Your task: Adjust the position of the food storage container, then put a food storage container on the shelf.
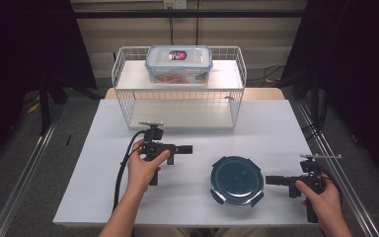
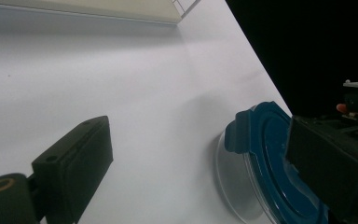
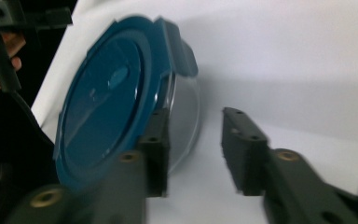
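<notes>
- A round glass container with a dark blue clip-on lid [image 1: 237,180] sits on the white tabletop [image 1: 187,197], near the front edge, right of centre.
- The right tongs [image 1: 271,179] lie level just beside the container's right side; their jaws stand partly apart with nothing between them, one jaw close against the container's wall.
- The left tongs [image 1: 186,149] hover left of the container, well apart from it, jaws wide and empty.
- Behind stands a white wire rack [image 1: 178,89] carrying a clear lidded food box [image 1: 178,63].

Bare table [image 1: 187,197] btwn grippers; round container [image 1: 237,180] blocks centre-right, wire rack [image 1: 177,94] blocks rear.
</notes>
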Demonstrator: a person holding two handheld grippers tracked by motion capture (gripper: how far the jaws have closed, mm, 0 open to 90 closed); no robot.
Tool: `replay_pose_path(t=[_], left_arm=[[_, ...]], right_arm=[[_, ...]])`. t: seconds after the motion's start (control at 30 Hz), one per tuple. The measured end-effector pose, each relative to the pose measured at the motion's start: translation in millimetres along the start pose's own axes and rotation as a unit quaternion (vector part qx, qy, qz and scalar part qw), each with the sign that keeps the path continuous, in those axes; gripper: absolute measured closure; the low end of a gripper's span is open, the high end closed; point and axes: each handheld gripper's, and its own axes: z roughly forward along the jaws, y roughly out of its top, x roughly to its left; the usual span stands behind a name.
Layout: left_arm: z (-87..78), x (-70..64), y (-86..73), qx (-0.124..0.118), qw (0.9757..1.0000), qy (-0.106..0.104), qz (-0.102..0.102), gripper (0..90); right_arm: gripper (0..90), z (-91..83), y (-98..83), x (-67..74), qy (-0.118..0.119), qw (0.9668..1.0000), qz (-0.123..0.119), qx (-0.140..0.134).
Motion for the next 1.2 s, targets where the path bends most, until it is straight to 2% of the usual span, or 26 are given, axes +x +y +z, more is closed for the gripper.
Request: replay_pose_path(t=[0.03,0.13,0.23,0.3,0.4,0.43,0.63,0.73,0.83,0.87,0.93,0.97,1.03,1.07,1.1,1.2], left_arm=[[0.3,0.1,-0.1,0.0,1.0,0.001,0.001,7.3],[0.9,1.4,0.2,0.004,1.0,0.001,0.005,7.4],[1.4,1.8,0.0,0.003,1.0,0.001,0.0,7.4],[0.7,2.0,0.3,0.002,1.0,-0.001,-0.001,7.4],[0.0,2.0,0.8,-0.001,1.0,-0.002,-0.003,7.4],[-0.6,3.0,1.2,-0.001,1.0,-0.002,0.0,7.4],[-3.4,2.2,1.6,-0.004,1.0,0.003,-0.002,7.4],[-7.0,0.9,2.2,-0.01,0.9999,0.004,0.006,7.4],[-7.0,1.1,2.5,-0.017,0.9999,0.001,-0.002,7.4],[-7.4,1.9,2.7,-0.015,0.9999,0.0,-0.002,7.4],[-7.8,3.6,2.8,-0.01,0.9999,0.002,0.003,7.4],[-7.4,4.5,2.5,-0.011,0.9999,0.002,-0.002,7.4],[-7.4,4.4,2.1,-0.008,1.0,0.004,-0.003,7.4],[-7.3,3.7,2.0,-0.01,0.9999,0.004,-0.002,7.4],[-6.6,2.7,1.9,-0.015,0.9999,0.002,-0.007,7.4],[-7.8,2.6,2.0,-0.013,0.9999,0.005,-0.001,7.5]], right_arm=[[71.8,0.1,-1.4,-0.1,-0.001,1.0,0.0,0.01],[83.7,-0.3,-3.8,-0.8,-0.002,0.9996,-0.008,0.026],[90.0,0.6,-5.6,1.5,0.0,0.9992,-0.011,0.039],[90.0,2.4,-6.2,3.9,0.002,0.9986,-0.007,0.052],[90.0,4.8,-6.7,6.6,0.0,0.9984,-0.009,0.056],[90.0,6.3,-7.2,8.2,0.002,0.998,-0.018,0.061],[90.0,7.2,-7.9,10.4,0.007,0.9979,-0.014,0.063],[90.0,10.0,-9.8,9.7,0.007,0.9968,-0.021,0.077],[90.0,11.3,-7.6,13.4,0.01,0.9968,-0.024,0.075],[90.0,11.6,-7.3,14.6,0.003,0.9967,-0.031,0.075],[90.0,12.2,-7.3,15.2,0.002,0.9965,-0.031,0.077],[90.0,14.3,-8.0,13.8,0.008,0.9963,-0.024,0.082],[90.0,16.3,-8.8,13.2,0.01,0.996,-0.03,0.083],[90.0,17.0,-9.3,15.3,0.01,0.9958,-0.023,0.088],[90.0,17.8,-9.4,15.8,0.004,0.9957,-0.037,0.085],[90.0,19.2,-10.7,18.1,0.003,0.9954,-0.033,0.09]])
